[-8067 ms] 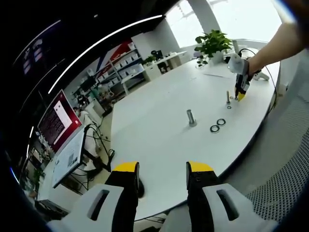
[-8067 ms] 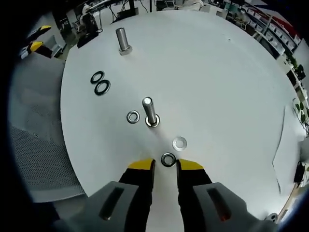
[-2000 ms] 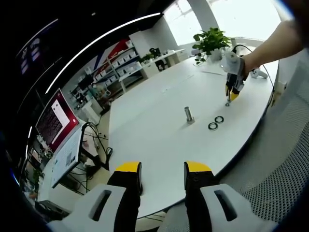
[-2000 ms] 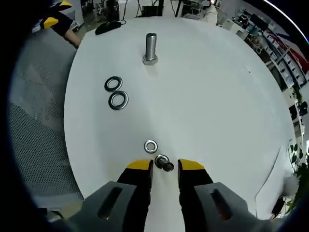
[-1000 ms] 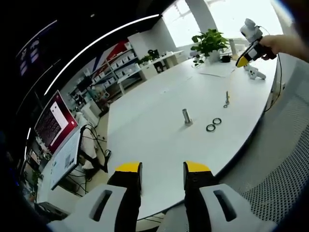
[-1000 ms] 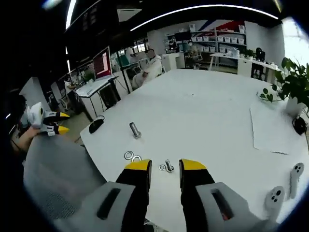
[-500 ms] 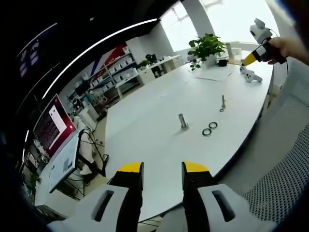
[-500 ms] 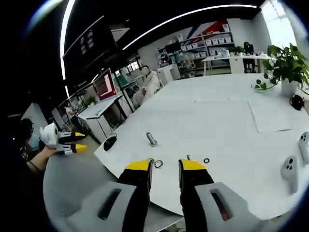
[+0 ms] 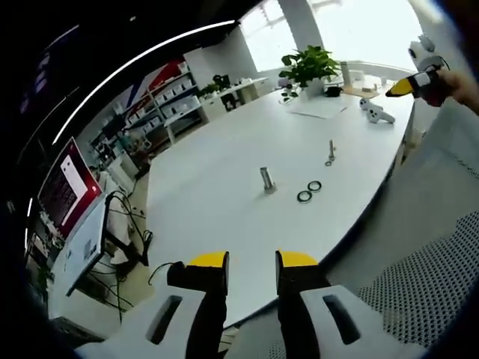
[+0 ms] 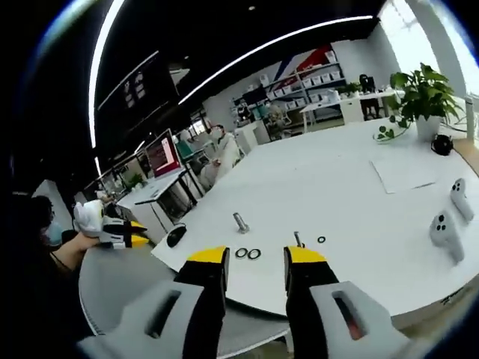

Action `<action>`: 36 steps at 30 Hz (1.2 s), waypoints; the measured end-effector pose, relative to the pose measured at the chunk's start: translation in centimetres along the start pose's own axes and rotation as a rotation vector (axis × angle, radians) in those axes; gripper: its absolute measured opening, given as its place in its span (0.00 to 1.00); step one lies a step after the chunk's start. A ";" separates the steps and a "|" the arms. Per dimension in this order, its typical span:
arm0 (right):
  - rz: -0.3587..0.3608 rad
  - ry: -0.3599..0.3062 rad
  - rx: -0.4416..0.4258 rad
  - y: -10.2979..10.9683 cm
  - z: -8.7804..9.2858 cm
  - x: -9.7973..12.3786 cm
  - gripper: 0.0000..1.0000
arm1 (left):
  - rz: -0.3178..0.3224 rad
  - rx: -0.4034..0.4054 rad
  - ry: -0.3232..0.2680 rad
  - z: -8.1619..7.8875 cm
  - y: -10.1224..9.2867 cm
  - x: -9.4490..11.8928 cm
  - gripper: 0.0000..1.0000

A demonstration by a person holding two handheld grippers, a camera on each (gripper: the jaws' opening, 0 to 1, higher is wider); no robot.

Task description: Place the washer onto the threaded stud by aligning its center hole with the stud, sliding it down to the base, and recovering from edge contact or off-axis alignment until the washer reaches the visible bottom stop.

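Threaded stud (image 9: 331,150) upright on white table (image 9: 217,187), both tongs (image 9: 251,263) (image 10: 254,259) narrowly parted, empty

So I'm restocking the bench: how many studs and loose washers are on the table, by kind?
Upright studs: 2
Dark washers, paired: 2
Small washer beside the thin stud: 1
Total: 5

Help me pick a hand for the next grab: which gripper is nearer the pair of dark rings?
Right, I'd judge. The right gripper hovers just short of the rings; the left gripper hangs back off the table edge.
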State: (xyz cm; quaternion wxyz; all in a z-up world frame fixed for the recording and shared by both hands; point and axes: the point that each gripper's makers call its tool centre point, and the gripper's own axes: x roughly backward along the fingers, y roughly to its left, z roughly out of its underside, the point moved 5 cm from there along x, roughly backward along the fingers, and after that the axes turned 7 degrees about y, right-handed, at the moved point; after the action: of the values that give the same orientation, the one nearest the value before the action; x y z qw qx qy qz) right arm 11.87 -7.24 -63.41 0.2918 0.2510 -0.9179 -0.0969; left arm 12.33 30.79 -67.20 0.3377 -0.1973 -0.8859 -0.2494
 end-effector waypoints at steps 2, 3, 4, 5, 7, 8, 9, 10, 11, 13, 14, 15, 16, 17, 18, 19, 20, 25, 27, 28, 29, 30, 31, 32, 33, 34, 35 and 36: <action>-0.005 -0.011 0.008 0.2 -0.3 0.2 0.30 | 0.004 -0.010 -0.001 0.0 -0.2 0.0 0.23; -0.012 -0.028 0.014 0.2 -0.5 0.3 0.28 | 0.002 -0.015 -0.003 -0.1 -0.2 0.0 0.22; -0.041 -0.065 0.064 0.6 -1.0 0.2 0.27 | -0.004 -0.017 -0.008 -0.1 -0.1 0.1 0.22; -0.052 -0.057 0.079 0.7 -1.0 0.2 0.26 | -0.004 -0.015 -0.007 -0.1 0.0 0.1 0.23; -0.072 -0.027 0.104 0.7 -0.9 0.1 0.22 | 0.011 -0.012 -0.001 -0.1 -0.2 0.1 0.23; -0.078 -0.017 0.103 0.3 -0.9 -0.2 0.20 | 0.016 -0.014 -0.002 -0.1 -0.3 0.1 0.24; -0.089 -0.005 0.107 0.0 -0.9 -0.3 0.18 | 0.017 -0.014 -0.003 -0.1 -0.3 0.1 0.25; -0.102 0.006 0.115 -0.7 -0.9 -0.7 0.16 | 0.015 -0.012 -0.006 -0.1 -0.2 0.2 0.25; -0.104 0.010 0.112 -1.1 -0.9 -0.9 0.14 | 0.005 -0.004 -0.012 -0.1 -0.1 0.2 0.26; -0.119 0.040 0.126 -2.4 -1.1 -1.6 0.13 | -0.008 -0.010 -0.022 -0.4 0.1 0.2 0.26; -0.116 0.065 0.158 -3.0 -1.3 -2.0 0.13 | -0.013 -0.018 -0.030 -0.5 0.1 0.2 0.26; -0.115 0.082 0.178 -3.5 -1.5 -2.2 0.13 | -0.031 -0.002 -0.022 -0.5 0.4 0.1 0.26; -0.117 0.104 0.193 -4.1 -1.6 -2.4 0.13 | -0.047 0.029 0.006 -0.1 0.7 0.0 0.26; -0.119 0.136 0.216 -5.6 -1.9 -2.6 0.13 | -0.049 0.032 0.012 -0.1 0.8 -0.1 0.26; -0.118 0.156 0.234 -6.4 -2.1 -2.7 0.14 | -0.058 0.030 0.012 -0.1 1.0 -0.1 0.26; -0.115 0.179 0.252 -7.4 -2.3 -3.0 0.14 | -0.075 0.017 0.017 0.0 1.1 -0.1 0.25; -0.114 0.193 0.263 -8.1 -2.5 -3.3 0.15 | -0.082 0.007 0.026 0.2 1.2 -0.2 0.25; -0.145 0.285 0.337 -11.1 -2.9 -5.0 0.18 | -0.081 0.021 0.105 1.4 1.3 -0.6 0.23; -0.147 0.322 0.388 -12.4 -3.0 -6.2 0.18 | -0.063 0.004 0.155 2.0 1.0 -0.8 0.23; -0.158 0.337 0.403 -12.9 -3.0 -7.0 0.18 | -0.039 0.001 0.190 2.4 0.6 -1.0 0.23; -0.162 0.342 0.403 -13.2 -3.0 -7.6 0.18 | -0.029 -0.001 0.208 2.6 0.5 -1.1 0.23; -0.183 0.365 0.428 -13.6 -2.8 -8.4 0.18 | -0.033 -0.007 0.218 2.7 0.5 -1.2 0.23; -0.199 0.386 0.450 -13.7 -2.6 -8.9 0.18 | -0.040 -0.007 0.223 2.7 0.6 -1.3 0.23; -0.210 0.415 0.478 -14.0 -2.2 -9.9 0.18 | -0.045 -0.009 0.221 2.6 0.6 -1.3 0.23; -0.218 0.436 0.497 -14.1 -1.9 -10.5 0.18 | -0.052 -0.017 0.218 2.5 0.5 -1.1 0.23; -0.233 0.473 0.535 -14.1 -1.4 -11.4 0.18 | -0.055 -0.020 0.215 2.4 0.4 -1.0 0.23; -0.243 0.500 0.576 -14.0 -1.0 -12.1 0.18 | -0.055 -0.017 0.211 2.2 0.3 -0.9 0.22; -0.253 0.523 0.615 -14.0 -0.7 -12.7 0.19 | -0.052 -0.017 0.209 2.1 0.1 -0.9 0.21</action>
State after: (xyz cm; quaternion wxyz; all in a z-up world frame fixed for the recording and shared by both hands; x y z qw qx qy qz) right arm 26.89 -12.68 -73.61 0.4124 0.4532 -0.7609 0.2136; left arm 11.95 31.92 -69.16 0.4199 -0.1500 -0.8486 -0.2847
